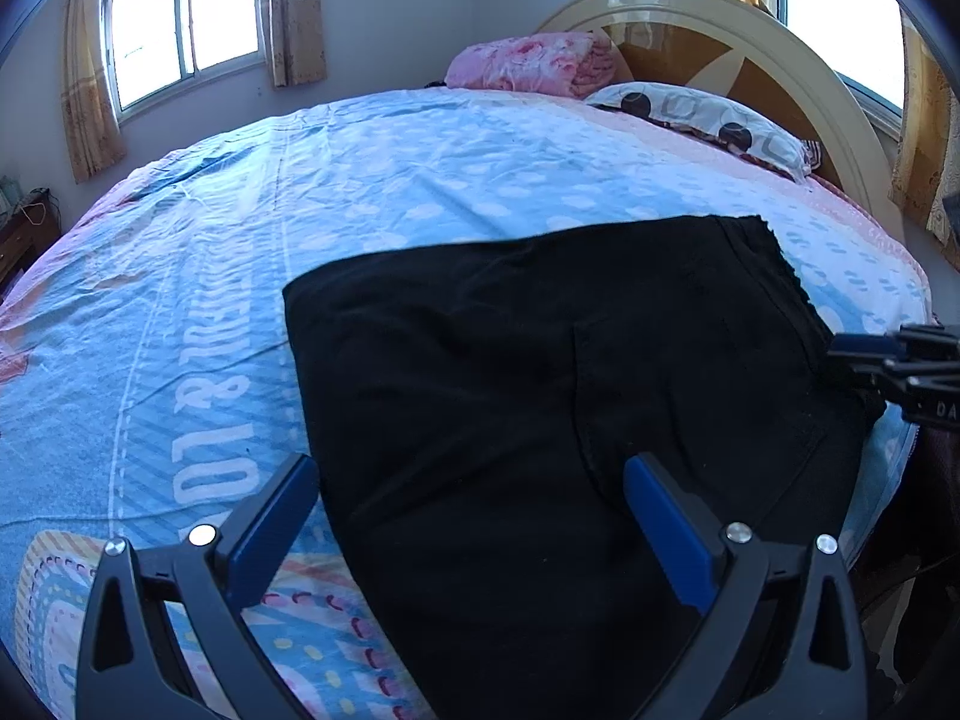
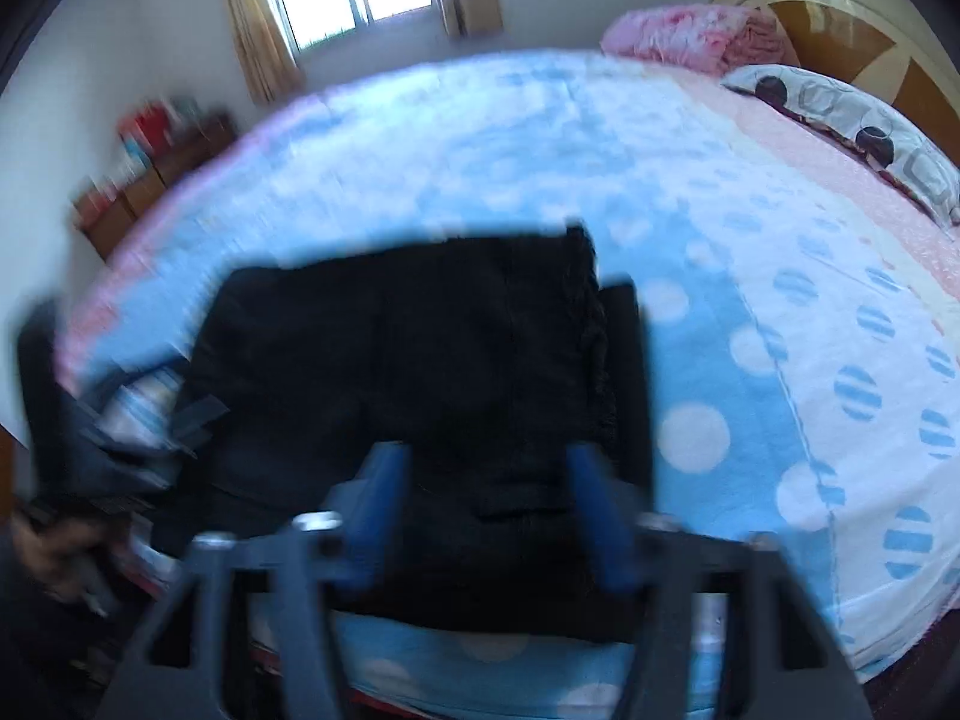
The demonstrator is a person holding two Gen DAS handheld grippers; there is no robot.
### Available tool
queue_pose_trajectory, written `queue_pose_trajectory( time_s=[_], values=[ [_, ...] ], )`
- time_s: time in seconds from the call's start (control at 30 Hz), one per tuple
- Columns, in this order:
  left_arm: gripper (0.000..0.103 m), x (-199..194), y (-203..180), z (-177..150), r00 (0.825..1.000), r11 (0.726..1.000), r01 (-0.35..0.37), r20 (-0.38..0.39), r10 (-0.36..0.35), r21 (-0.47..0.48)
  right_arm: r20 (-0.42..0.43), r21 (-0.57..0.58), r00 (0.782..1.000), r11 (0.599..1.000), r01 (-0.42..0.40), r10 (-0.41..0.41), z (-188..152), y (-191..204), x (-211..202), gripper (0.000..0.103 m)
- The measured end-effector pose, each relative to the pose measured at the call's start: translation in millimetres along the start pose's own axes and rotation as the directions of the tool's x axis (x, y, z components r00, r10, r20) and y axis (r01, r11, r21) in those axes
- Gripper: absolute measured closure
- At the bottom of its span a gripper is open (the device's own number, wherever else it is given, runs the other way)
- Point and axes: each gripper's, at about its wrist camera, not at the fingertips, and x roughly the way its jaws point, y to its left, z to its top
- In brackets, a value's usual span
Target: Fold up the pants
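We see the black pants (image 1: 540,396) lying flat on the blue polka-dot bedsheet (image 1: 372,192), folded into a compact rectangle near the bed's front edge, well apart from the headboard (image 1: 798,90). The waistband end, with its ruffled elastic, points toward the headboard side; a rear pocket seam shows on the top layer.

Left gripper (image 1: 471,486): jaws spread wide, holding nothing. Its blue pads (image 1: 672,534) straddle the near part of the pants, one over bare sheet just beside the cloth's left edge, the other over the black fabric. We cannot tell whether the tips touch the cloth.

Right gripper (image 2: 489,474): jaws apart, nothing between them, poised over the near edge of the pants (this view is smeared with motion blur, so contact is unclear). In the left wrist view its black tip (image 1: 894,360) shows at the right edge of the pants, on the headboard side of the left gripper.

Against the headboard lie a patterned pillow (image 1: 708,120) with dark circles and, just beside it, a folded pink floral quilt (image 1: 534,63). A curtained window (image 1: 180,18) sits in the far wall, well apart from the headboard. A wooden cabinet (image 2: 150,180) stands beyond the bed's far corner, its contents too blurred to name
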Motion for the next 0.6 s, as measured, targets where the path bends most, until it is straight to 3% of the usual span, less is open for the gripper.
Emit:
queue_pose_trajectory(
  time_s=[0.07, 0.2, 0.4, 0.47, 0.5, 0.53, 0.6],
  values=[
    [0.0, 1, 0, -1, 1.0, 1.0, 0.005, -0.001, -0.005, 0.002, -0.009, 0.005, 0.999, 1.0, -0.03, 0.03, -5, -7, -4, 0.072],
    [0.0, 3, -3, -1, 1.0, 1.0, 0.014, -0.008, -0.014, 0.006, -0.04, -0.024, 0.999, 1.0, -0.01, 0.01, -15, -8, 0, 0.073],
    [0.0, -10, 2, -2, 1.0, 1.0, 0.006, 0.024, -0.006, 0.0, -0.009, -0.017, 1.0, 1.0, -0.025, 0.025, -14, -10, -7, 0.072],
    [0.0, -18, 12, -3, 0.999, 1.0, -0.006, 0.053, 0.007, -0.017, 0.018, 0.018, 0.998, 0.998, -0.062, 0.061, -10, -14, -18, 0.061],
    [0.0, -22, 19, -4, 0.998, 0.999, -0.011, 0.066, 0.013, -0.036, 0.029, 0.042, 0.996, 0.996, -0.082, 0.081, -9, -18, -22, 0.047],
    [0.0, -23, 25, -4, 0.997, 0.999, -0.013, 0.07, 0.017, -0.053, 0.048, 0.067, 0.994, 0.993, -0.1, 0.097, -8, -22, -27, 0.042],
    [0.0, -19, 36, -6, 0.998, 0.996, -0.026, 0.059, 0.031, -0.082, 0.088, 0.106, 0.99, 0.987, -0.119, 0.109, -3, -33, -33, 0.042]
  ],
)
